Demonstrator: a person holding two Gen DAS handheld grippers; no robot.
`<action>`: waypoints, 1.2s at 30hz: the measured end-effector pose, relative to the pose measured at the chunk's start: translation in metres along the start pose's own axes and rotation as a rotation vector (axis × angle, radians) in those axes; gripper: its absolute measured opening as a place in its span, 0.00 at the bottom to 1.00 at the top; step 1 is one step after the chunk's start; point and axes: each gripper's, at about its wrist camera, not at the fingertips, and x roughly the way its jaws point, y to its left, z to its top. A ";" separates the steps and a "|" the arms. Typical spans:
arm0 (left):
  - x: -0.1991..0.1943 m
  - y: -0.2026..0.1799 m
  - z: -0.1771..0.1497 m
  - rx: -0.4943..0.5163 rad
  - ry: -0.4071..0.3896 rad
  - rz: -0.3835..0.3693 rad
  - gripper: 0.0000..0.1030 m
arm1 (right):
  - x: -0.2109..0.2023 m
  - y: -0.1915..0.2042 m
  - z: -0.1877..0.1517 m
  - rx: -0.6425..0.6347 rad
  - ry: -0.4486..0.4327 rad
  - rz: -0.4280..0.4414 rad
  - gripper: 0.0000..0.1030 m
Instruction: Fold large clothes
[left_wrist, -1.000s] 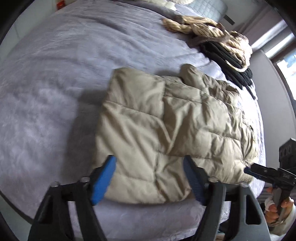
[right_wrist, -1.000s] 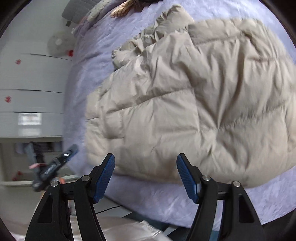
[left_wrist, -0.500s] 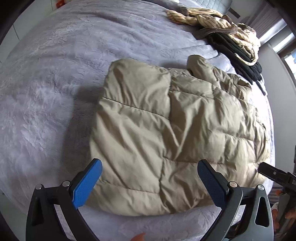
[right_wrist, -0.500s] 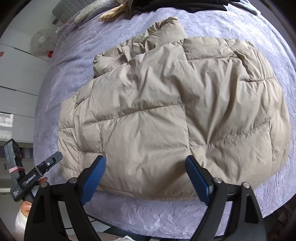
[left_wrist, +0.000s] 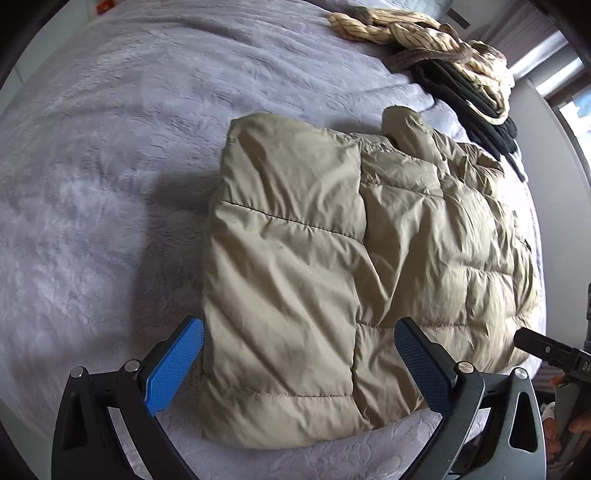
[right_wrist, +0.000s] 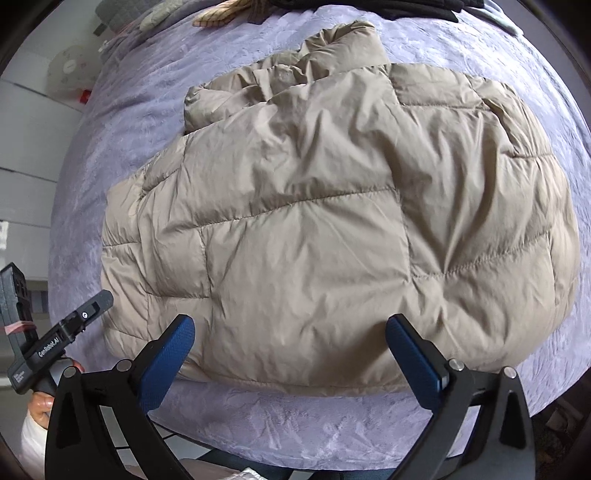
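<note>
Both grippers have opened wide since a second ago, and the left one has come lower over the coat. The left gripper (left_wrist: 298, 360) now has its jaws as wide as they go, with nothing between its blue pads. It points down at the near left corner of the coat (left_wrist: 314, 258). The right gripper (right_wrist: 290, 356) is just as wide and also holds nothing. Its pads hang over the coat's near edge without pressing on it.

The coat is big, puffy and tan. It lies flat on the bed (left_wrist: 110, 166), close to the bed's near edge. From the left view its left side looks folded over onto the middle, so one step seems done. A puffy part, maybe the hood or collar, sticks up at the far side of the coat.

I think the wide jaws are ready to bite a thick edge, because a puffy coat needs lots of room. One gripper waits over each near end so the coat could lift evenly for the next fold.

A pile of other clothes (left_wrist: 443, 48) sits at the far right corner of the bed, well apart from the coat. It has a striped tan thing on top of black ones. The coat is slippery and springy, so a fold may puff open again.
</note>
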 end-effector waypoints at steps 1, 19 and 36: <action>0.000 0.000 0.000 0.004 0.002 -0.006 1.00 | 0.000 0.001 -0.001 0.004 -0.001 0.000 1.00; 0.085 0.087 0.042 -0.131 0.223 -0.576 1.00 | 0.015 -0.009 0.007 0.016 0.045 0.010 1.00; 0.100 0.017 0.042 -0.029 0.292 -0.602 0.36 | -0.004 -0.011 0.024 -0.029 -0.066 0.029 0.63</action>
